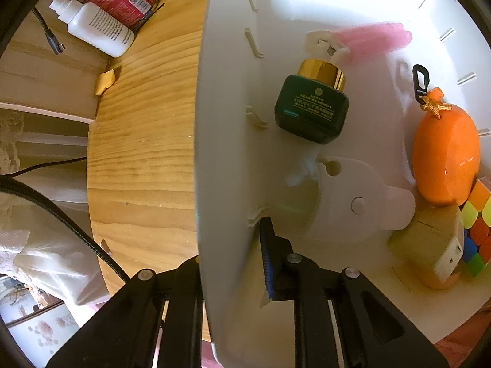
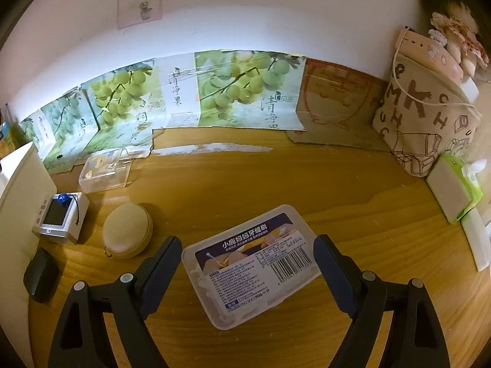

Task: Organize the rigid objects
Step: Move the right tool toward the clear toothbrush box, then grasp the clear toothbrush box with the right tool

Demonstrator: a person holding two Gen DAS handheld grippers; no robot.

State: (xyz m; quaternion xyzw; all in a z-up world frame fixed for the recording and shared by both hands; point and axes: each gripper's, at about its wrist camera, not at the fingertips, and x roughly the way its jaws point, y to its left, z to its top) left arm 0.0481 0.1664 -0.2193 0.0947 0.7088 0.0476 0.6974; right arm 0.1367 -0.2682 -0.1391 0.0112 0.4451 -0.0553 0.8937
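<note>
White bin wall [image 1: 227, 153] between left hand-held gripper [image 1: 233, 263] fingers.

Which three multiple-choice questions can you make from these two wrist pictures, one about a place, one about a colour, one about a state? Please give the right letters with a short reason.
1. Where does the green bottle with the gold cap lie?
A. inside the white bin
B. on the wooden table
C. in the canvas bag

2. What colour is the egg-shaped thing with the black clip?
A. blue
B. orange
C. white

3. How does the right gripper stand?
A. shut on the clear plastic box
B. shut with nothing between
C. open, fingers on either side of the box

Answers: 1 A, it lies on the bin's floor; 2 B, its shell is glossy orange; 3 C, gaps show between both fingers and the box.
</note>
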